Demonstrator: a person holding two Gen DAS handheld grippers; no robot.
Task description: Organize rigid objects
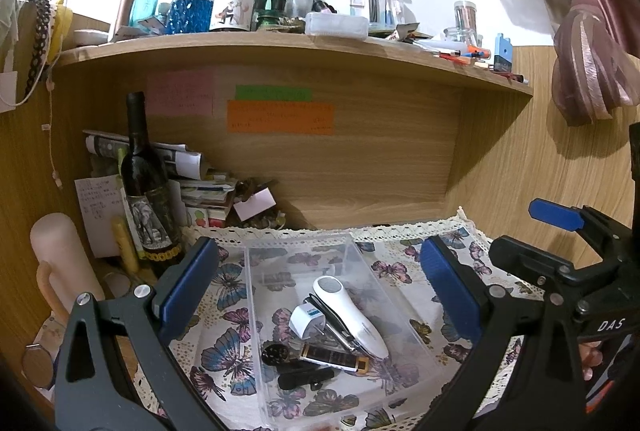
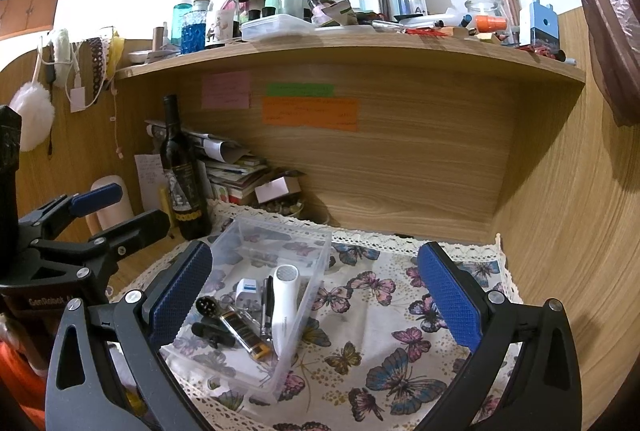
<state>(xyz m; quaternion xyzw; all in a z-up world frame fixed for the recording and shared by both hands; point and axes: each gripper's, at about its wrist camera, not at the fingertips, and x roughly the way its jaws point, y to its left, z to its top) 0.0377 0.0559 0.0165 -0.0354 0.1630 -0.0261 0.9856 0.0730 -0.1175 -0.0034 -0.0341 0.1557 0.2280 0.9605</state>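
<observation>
A clear plastic box (image 1: 404, 303) (image 2: 312, 271) sits on the butterfly cloth (image 1: 224, 311) (image 2: 380, 343). Inside lie a white handheld device (image 1: 352, 315) (image 2: 285, 303), a white plug adapter (image 1: 306, 321) (image 2: 245, 290), a gold-and-black lighter (image 1: 334, 355) (image 2: 245, 331), a black round piece (image 1: 275, 353) (image 2: 205, 305), a black clip (image 1: 305, 377) (image 2: 212, 334) and a metal tool (image 1: 334, 327) (image 2: 267, 311). My left gripper (image 1: 320, 287) is open, its fingers straddling the box. My right gripper (image 2: 316, 295) is open too, with the box between its left finger and its middle.
A dark wine bottle (image 1: 146, 187) (image 2: 182, 171) and stacked papers (image 1: 192, 175) (image 2: 232, 167) stand at the back left. The wooden shelf (image 1: 300, 47) (image 2: 360, 51) above holds several bottles and jars. A wooden side wall (image 2: 568, 191) stands at the right. A pink curtain (image 1: 580, 43) hangs there.
</observation>
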